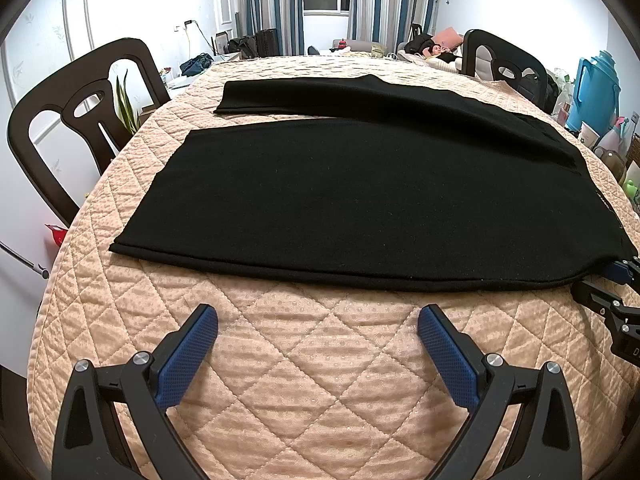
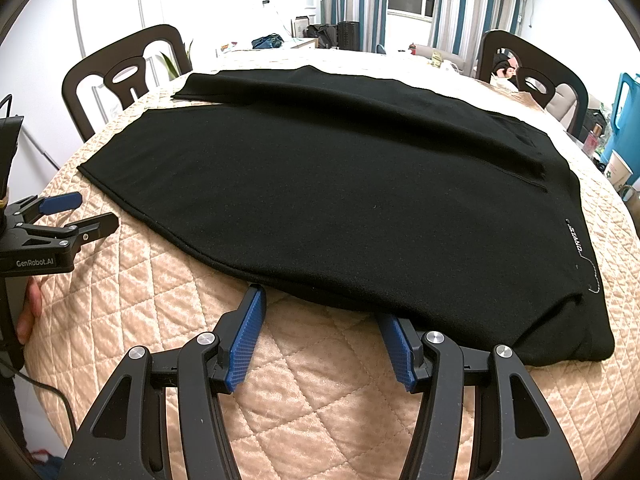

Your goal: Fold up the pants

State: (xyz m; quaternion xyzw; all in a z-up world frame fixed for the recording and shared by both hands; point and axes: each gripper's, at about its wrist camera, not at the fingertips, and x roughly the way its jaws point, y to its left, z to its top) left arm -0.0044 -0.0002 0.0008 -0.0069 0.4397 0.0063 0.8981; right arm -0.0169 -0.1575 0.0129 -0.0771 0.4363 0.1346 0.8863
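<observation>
We are holding both tongs wide open and empty. The black pants (image 2: 340, 200) are lying flat on the quilted worktop (image 1: 320, 380), long axis running left to right. The right tongs (image 2: 320, 332) are touching the near hem at the waist end; the left tongs (image 1: 318, 330) are hanging just short of it.

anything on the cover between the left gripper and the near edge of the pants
Nothing visible. Only bare quilted cover lies between the open left gripper and the near hem of the black pants. The right gripper is open at the waist end, off to the side.
</observation>
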